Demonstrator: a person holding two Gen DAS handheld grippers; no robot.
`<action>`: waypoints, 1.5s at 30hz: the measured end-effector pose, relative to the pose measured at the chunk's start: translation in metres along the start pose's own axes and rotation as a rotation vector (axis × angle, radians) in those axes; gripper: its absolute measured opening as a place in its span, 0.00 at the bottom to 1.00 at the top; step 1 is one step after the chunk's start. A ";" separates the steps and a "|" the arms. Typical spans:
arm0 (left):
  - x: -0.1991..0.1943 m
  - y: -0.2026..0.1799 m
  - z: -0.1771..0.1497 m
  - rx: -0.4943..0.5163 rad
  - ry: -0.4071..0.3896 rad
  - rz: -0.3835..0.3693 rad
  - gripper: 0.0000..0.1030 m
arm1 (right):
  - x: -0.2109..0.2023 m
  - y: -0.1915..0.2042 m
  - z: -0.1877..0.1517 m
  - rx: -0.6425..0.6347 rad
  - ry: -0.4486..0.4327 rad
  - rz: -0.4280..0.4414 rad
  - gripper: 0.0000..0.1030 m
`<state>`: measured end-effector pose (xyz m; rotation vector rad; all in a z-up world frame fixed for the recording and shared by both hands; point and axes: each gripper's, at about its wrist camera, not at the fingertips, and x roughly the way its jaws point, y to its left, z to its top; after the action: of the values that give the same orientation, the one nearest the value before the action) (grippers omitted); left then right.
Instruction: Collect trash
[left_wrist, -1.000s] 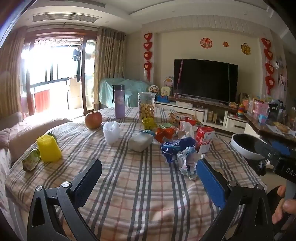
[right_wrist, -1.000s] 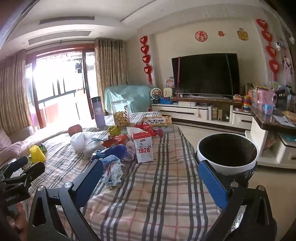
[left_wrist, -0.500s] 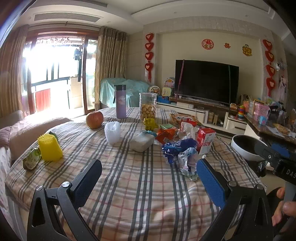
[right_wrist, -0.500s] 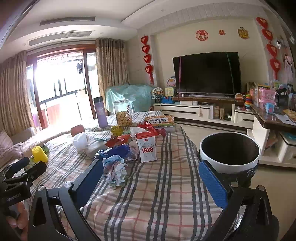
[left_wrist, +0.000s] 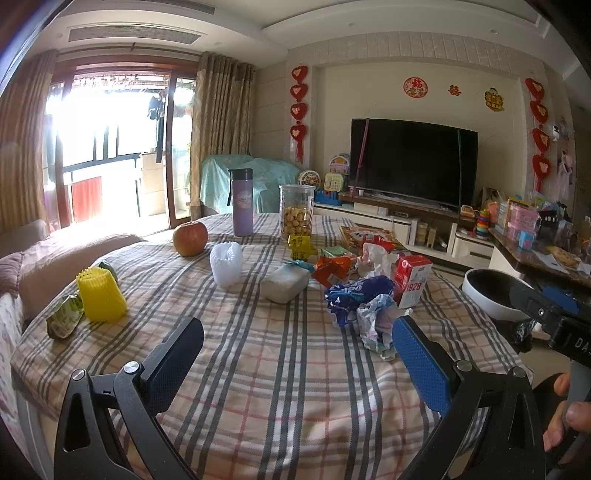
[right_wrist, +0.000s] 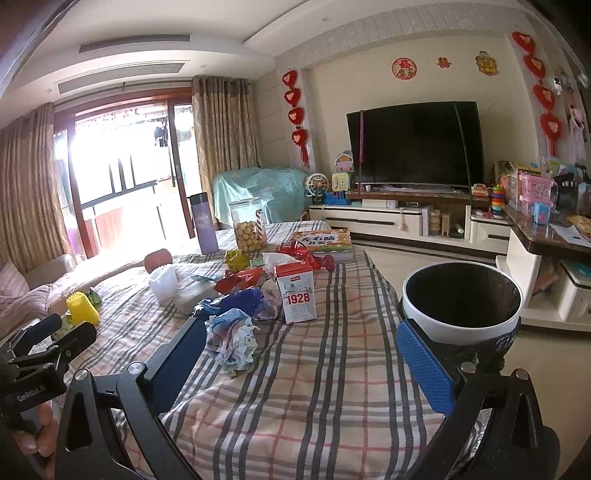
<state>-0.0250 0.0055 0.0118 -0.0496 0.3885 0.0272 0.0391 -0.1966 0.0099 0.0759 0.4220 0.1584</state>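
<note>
A pile of trash lies on the plaid-clothed table: a crumpled wrapper, a blue snack bag, an orange wrapper, tissue and a red-white "1928" carton. A white bin with a black liner stands off the table's right edge. My left gripper is open and empty above the near table. My right gripper is open and empty, its left finger beside the crumpled wrapper.
On the table also stand an apple, a purple bottle, a snack jar, a white foam net, a yellow foam net, a green packet and a book. A TV cabinet is behind.
Both grippers have drifted slightly back and up, so the table items sit a little farther off. Both stay open and empty.
</note>
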 end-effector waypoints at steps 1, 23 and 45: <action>0.000 0.000 -0.001 0.001 0.000 0.001 0.99 | 0.000 0.000 0.000 0.000 0.001 0.000 1.00; 0.001 0.001 -0.002 0.000 0.003 0.000 0.99 | -0.002 0.002 0.001 0.010 0.005 0.024 1.00; 0.012 0.004 -0.008 0.006 0.029 0.005 0.99 | 0.010 0.004 -0.005 0.028 0.061 0.058 1.00</action>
<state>-0.0173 0.0096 -0.0003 -0.0431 0.4177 0.0299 0.0459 -0.1908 0.0019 0.1110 0.4835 0.2118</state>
